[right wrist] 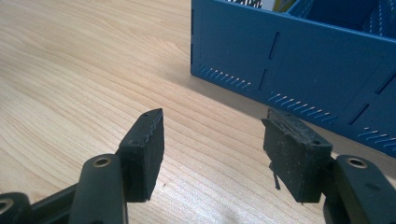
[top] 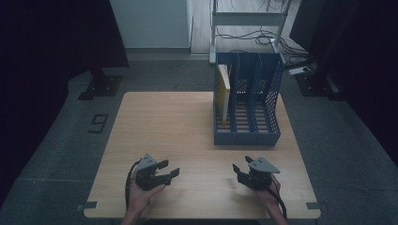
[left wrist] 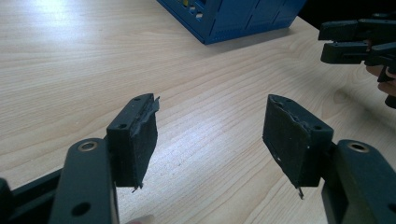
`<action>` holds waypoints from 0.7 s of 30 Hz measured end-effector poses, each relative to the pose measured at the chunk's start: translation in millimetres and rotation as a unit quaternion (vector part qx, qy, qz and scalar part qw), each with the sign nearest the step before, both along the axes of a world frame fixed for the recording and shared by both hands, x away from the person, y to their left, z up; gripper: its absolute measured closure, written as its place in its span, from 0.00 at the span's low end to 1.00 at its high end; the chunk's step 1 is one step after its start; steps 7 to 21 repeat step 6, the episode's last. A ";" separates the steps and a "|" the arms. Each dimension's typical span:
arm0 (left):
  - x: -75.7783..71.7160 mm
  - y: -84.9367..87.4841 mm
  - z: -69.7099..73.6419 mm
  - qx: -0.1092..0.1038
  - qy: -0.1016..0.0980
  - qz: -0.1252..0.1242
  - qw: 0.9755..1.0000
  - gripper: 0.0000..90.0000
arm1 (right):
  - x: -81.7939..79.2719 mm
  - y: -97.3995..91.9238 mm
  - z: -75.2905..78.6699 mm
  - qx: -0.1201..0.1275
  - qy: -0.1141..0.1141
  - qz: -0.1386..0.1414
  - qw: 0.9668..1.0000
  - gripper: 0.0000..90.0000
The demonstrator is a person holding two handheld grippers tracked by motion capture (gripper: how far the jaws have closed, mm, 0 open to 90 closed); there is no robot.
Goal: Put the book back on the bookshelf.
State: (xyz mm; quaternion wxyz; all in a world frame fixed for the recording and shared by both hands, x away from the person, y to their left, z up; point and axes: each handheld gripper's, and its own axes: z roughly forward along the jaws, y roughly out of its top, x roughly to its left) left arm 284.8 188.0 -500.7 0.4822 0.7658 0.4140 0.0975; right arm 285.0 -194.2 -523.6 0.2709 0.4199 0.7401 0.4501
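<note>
While both hands rest near the front edge of the table [top: 155, 122], each gripper holds its fingers spread apart with nothing between them. The left gripper [top: 170, 169] sits at the front left, fingers released and pointing toward the right gripper [top: 238, 171], which sits at the front right with its fingers likewise released and pointing inward. In the left gripper view, bare wood shows between the pads [left wrist: 140, 140]. The blue file rack [top: 248, 136] stands upright on the right half of the table, beyond the right gripper and well apart from it. A yellow book [top: 224, 91] stands in the rack's leftmost compartment.
</note>
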 end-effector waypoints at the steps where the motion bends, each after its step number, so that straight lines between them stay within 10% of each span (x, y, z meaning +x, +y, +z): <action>1: 0.0 -0.3 -0.4 0.001 0.000 0.000 1.000 0.39 | 0.2 0.0 -0.1 0.001 0.000 0.000 1.000 0.42; 21: 0.0 -1.0 -0.7 0.003 0.001 -0.002 1.000 0.39 | 0.3 -1.0 -2.4 -0.006 0.000 0.000 1.000 0.42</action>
